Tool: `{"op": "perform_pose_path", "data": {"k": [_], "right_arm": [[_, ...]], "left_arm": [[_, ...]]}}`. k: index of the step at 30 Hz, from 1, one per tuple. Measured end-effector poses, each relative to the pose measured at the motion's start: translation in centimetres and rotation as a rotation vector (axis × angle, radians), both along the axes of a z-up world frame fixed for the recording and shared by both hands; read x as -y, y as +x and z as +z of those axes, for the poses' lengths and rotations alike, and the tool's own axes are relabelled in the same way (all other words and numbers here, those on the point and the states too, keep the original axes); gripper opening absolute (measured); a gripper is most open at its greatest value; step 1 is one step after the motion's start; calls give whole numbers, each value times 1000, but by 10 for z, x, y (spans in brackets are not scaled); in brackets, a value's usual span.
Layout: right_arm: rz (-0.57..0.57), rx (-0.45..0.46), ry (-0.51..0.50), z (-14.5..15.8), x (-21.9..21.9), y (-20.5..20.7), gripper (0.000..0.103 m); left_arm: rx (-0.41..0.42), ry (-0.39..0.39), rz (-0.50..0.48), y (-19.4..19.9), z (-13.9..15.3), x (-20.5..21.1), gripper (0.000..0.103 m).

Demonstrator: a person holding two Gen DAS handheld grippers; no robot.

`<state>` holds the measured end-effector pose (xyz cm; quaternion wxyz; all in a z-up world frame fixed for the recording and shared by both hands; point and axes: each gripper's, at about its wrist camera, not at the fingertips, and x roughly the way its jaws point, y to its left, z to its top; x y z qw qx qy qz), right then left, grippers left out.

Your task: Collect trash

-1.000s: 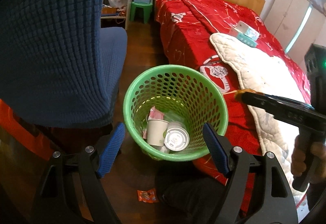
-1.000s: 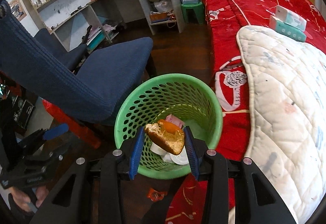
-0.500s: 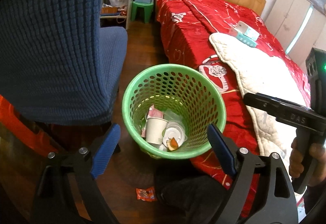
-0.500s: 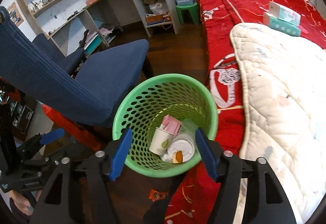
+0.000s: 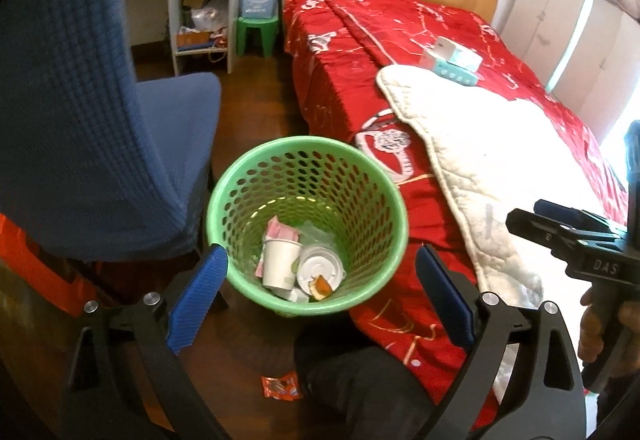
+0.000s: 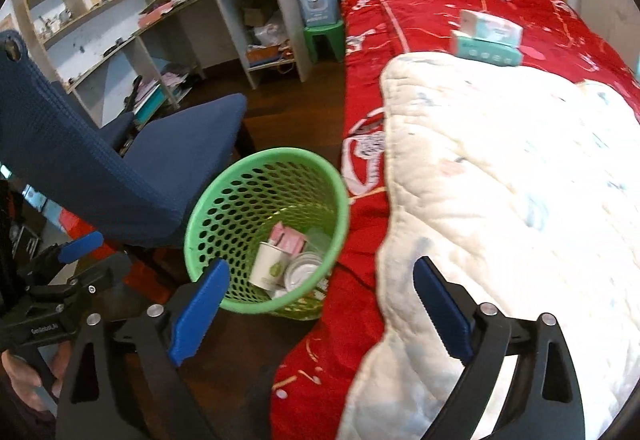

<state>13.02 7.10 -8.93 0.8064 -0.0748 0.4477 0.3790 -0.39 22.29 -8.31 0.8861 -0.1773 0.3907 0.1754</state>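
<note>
Perforated glossy plastic basket (image 5: 362, 176), paper cup (image 5: 280, 266), quilted cloth blanket (image 6: 520, 200)

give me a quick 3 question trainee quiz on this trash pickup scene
1. True or false: the paper cup lies inside the green basket.
2. Where is the red wrapper? A) on the bed B) on the floor near the basket C) in the right gripper
3. Fill in: both the right gripper and the left gripper have jaws that are ____.

Key: 1 true; 2 B; 3 open, holding nothing.
</note>
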Motion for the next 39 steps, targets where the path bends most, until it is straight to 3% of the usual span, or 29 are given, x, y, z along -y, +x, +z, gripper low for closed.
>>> {"op": "perform_pose_path", "data": {"k": [6,13,28,39], "right_arm": [[-84,-9,11,7,37,3,93],[-183,53,-41,16,78,-2,95],[-366,139,-44,38,160,-20,95],[-470,180,-15,54,211,-36,96]], "left_arm": [[14,23,-52,10,11,23,94],[39,33,-91,24,25,49,95],[119,103,-223,59,68,125,98],[163,64,-245,61,76,162,98]]}}
